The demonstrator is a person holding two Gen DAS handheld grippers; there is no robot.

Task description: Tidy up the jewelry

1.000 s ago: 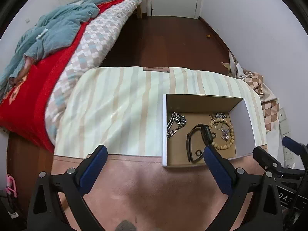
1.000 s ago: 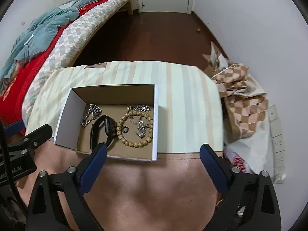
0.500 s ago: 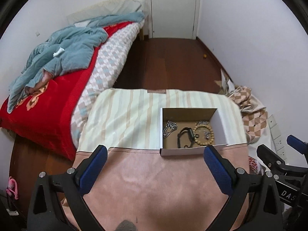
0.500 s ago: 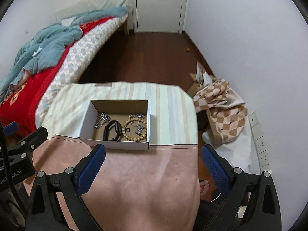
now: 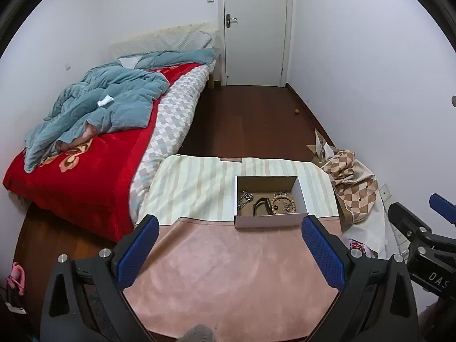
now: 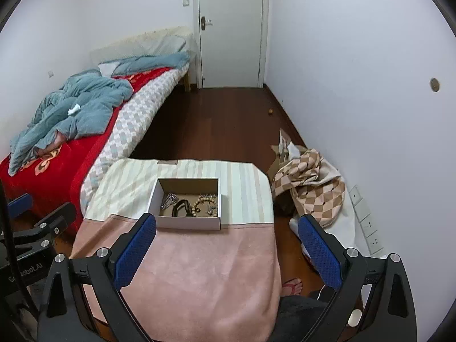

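Observation:
A small open cardboard box (image 5: pixel 270 222) (image 6: pixel 188 223) stands on the cloth-covered table. Inside lie a silver chain (image 5: pixel 244 198) (image 6: pixel 169 200), a black wristband (image 5: pixel 262 205) (image 6: pixel 180 208) and a wooden bead bracelet (image 5: pixel 283 203) (image 6: pixel 203 205) with small silver pieces beside it. My left gripper (image 5: pixel 230 252) is open and empty, raised well back from the box. My right gripper (image 6: pixel 228 252) is open and empty, also high and behind the box. Each gripper shows at the edge of the other's view.
The table has a pink cloth (image 5: pixel 228 270) near me and a striped cloth (image 5: pixel 193 188) beyond. A bed with a red blanket (image 5: pixel 79 176) stands left. A checkered bundle (image 5: pixel 352 185) lies on the floor at right, by the wall. A door (image 5: pixel 253 28) is at the far end.
Both grippers have pulled up and back from the box, so it looks much smaller and more of the room shows. Both stay open and empty. The jewelry has not moved.

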